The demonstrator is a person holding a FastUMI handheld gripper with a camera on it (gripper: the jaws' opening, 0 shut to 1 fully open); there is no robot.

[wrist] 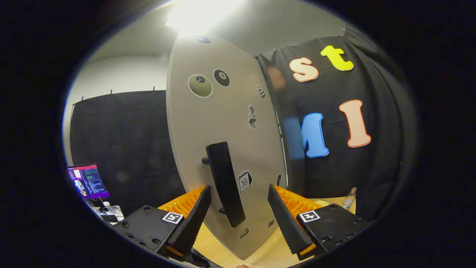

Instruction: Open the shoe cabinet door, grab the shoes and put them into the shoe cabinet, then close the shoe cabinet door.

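camera riding on the gripper, facing forward along its spread fingers, close up to the cabinet door, handle between them

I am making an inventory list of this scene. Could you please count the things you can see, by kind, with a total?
Cabinet door: 1
Door handle: 1
Stickers on the door, at least: 8
Bottle: 1
Laptop: 1
Hand-held gripper, fingers open either side of the handle: 1
Total: 13

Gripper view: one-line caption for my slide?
Open gripper straddles the black handle of the grey, stickered shoe cabinet door, fingers not touching it.
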